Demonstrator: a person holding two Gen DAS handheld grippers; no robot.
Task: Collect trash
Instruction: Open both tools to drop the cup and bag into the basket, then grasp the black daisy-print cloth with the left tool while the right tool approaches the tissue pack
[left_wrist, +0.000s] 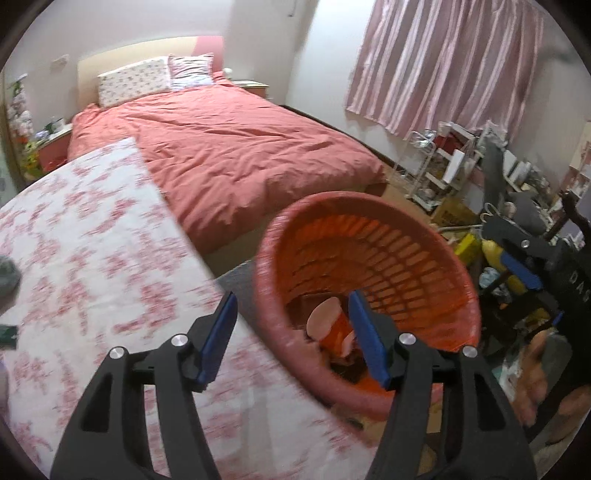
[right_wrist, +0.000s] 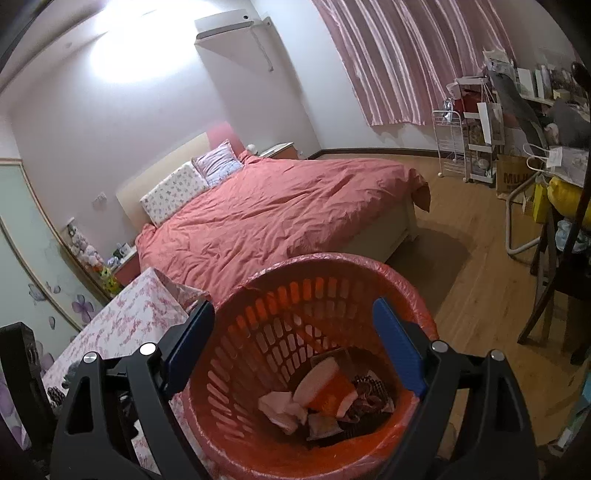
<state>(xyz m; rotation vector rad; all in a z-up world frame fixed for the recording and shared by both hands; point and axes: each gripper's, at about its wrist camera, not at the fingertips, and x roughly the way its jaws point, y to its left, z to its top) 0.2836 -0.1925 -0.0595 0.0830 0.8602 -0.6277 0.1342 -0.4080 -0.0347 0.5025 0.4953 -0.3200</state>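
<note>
Beyond the left gripper (left_wrist: 291, 332), in the left wrist view, the orange basket (left_wrist: 454, 266) stands off the counter's (left_wrist: 92, 240) edge, ahead and to the right. Its mouth faces the camera; a paper cup (left_wrist: 332, 325) lies inside on its side, long axis running down toward the basket floor. Left fingers (left_wrist: 218, 332) stand apart with nothing between them: one over the flowered cloth, the other over the basket rim. Gripper points steeply down. The right gripper (left_wrist: 524, 269) shows at the far right edge, beside the basket. Dark objects at the counter's left edge are too blurred to identify.

From the right wrist view, the basket sits directly under the right gripper (right_wrist: 295, 343), its fingers (right_wrist: 399, 347) spread wide, straddling the rim without pressing it, empty. Inside: cup (right_wrist: 325, 387), crumpled tissue (right_wrist: 280, 406), dark scraps. Judgement: remaining trash probably lies on the counter to the left, so the left hand is nearer; the right is placed to steady the basket.
</note>
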